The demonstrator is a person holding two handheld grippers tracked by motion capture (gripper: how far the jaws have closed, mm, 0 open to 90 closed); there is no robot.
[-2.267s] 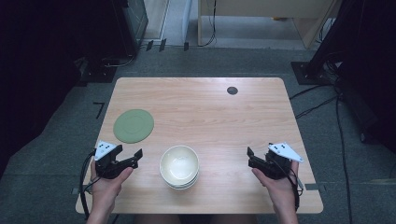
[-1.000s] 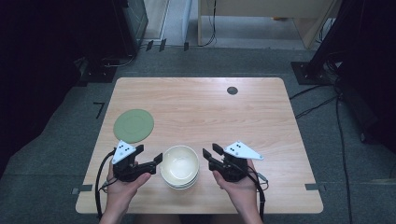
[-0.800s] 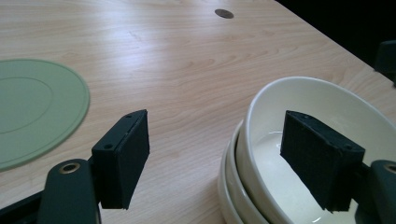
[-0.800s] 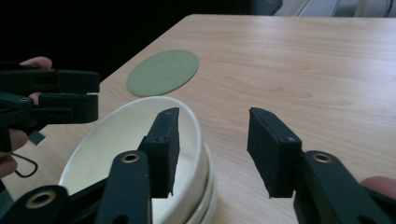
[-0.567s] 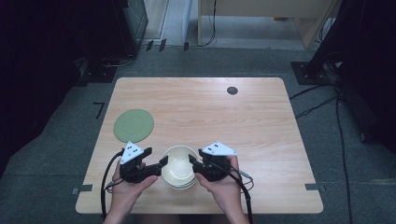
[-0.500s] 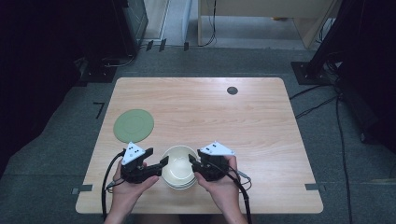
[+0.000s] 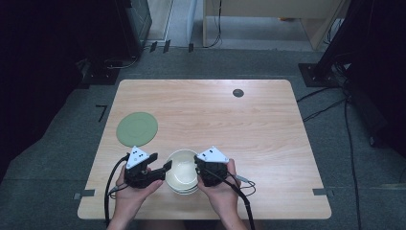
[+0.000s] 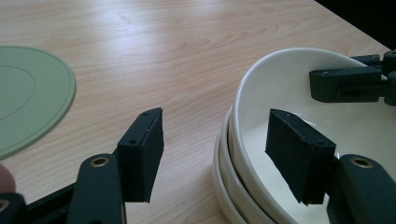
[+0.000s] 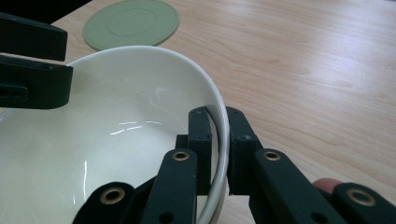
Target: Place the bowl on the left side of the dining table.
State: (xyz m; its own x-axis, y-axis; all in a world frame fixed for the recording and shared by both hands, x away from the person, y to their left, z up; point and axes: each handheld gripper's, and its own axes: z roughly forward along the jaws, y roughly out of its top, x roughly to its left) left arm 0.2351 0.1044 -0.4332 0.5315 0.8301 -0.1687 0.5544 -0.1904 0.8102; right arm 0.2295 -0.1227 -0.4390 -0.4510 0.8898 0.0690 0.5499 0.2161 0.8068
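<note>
My right gripper (image 9: 218,149) pinches the top white ceramic bowl's (image 7: 182,170) right rim; my left gripper (image 8: 219,154), spread wide, straddles its left rim.

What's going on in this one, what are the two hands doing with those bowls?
A person works at a wooden table with a tool in each hand, at a stack of white bowls near the front edge. The right tool is shut on the top bowl's rim, one jaw inside and one outside. The left tool is open, its jaws straddling the opposite rim without gripping. The stack sits on the table. A green mat lies apart to the left.
</note>
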